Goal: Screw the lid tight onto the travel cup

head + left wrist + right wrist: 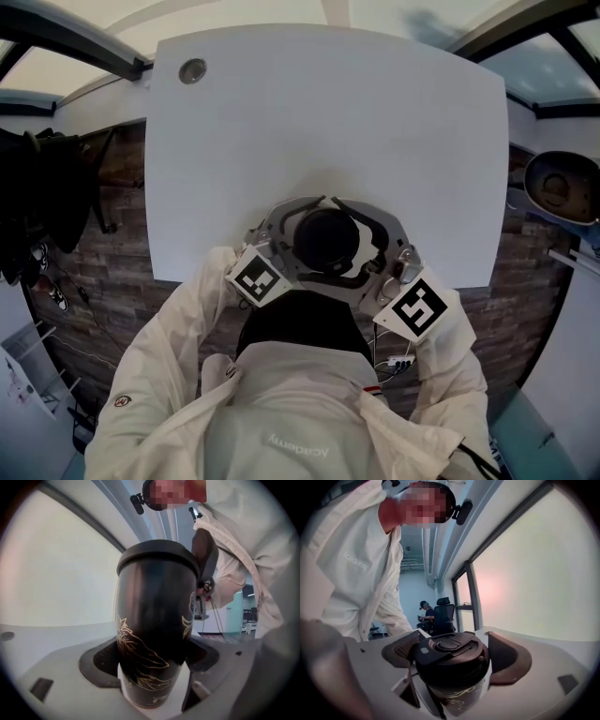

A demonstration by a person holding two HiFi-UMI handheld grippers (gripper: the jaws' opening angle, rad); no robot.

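A: How many cups?
B: One travel cup (154,634), one lid (452,651) on it, at the worktop's (328,112) near edge.
A: Grippers?
B: Two. The left gripper (152,660) has its jaws clamped on the cup's body, the right gripper (454,660) on the lid.

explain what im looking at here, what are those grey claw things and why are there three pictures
A person in a white jacket holds a two-jaw gripper in each hand; the cubes with square markers are part of them. The head view is from a camera on the person's head, looking down at a white table with a small round grey fitting near its far left corner. The other two views come from cameras riding on the grippers. The left gripper is clamped round the body of a black travel cup with gold line drawings. The right gripper appears closed on the cup's black plastic lid, already sitting on top.
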